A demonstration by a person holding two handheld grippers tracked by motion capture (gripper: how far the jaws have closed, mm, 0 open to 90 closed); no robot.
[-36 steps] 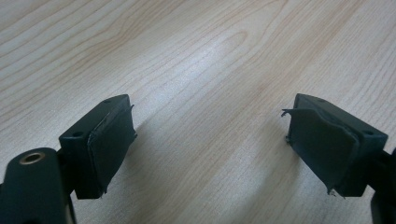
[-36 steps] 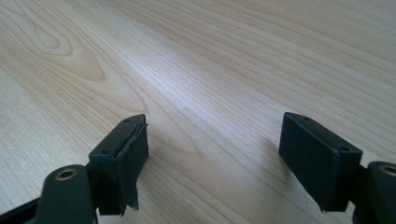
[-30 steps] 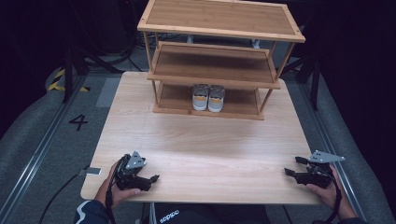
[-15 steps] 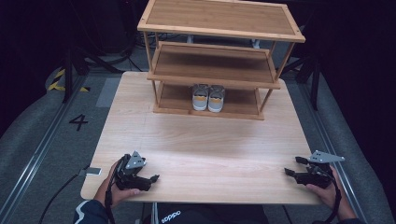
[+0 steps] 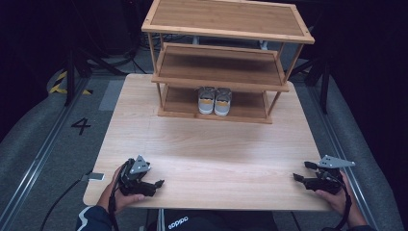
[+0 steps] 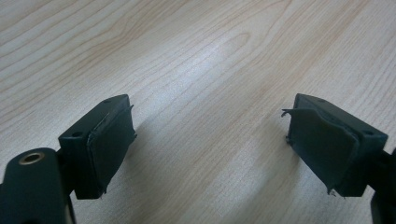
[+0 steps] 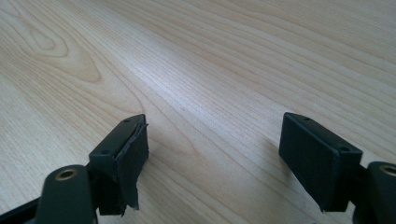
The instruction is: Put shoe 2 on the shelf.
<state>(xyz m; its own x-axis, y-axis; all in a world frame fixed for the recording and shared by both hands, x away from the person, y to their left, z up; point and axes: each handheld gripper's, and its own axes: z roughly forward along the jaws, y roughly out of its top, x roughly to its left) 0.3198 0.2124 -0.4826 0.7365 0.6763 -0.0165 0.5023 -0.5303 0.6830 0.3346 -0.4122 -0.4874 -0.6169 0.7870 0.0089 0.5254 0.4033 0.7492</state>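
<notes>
Light wood worktop (image 5: pixel 207 154) fills frame centre. Three-tier wooden shelf rack (image 5: pixel 226 57) stands on its far edge, upper centre; pair of grey shoes (image 5: pixel 214 100) on the bottom shelf.

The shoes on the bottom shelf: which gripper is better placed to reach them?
Neither clearly. The shoes sit mid-shelf; left gripper and right gripper rest open at the table's near edge, both far. Left looks slightly closer.

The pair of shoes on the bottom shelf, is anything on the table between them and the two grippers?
Nothing visible. The shoes sit on the rack's lowest shelf, and bare table lies between them and the left gripper and right gripper. Both grippers are open and hold nothing. The shelf above the shoes limits approach from overhead.
</notes>
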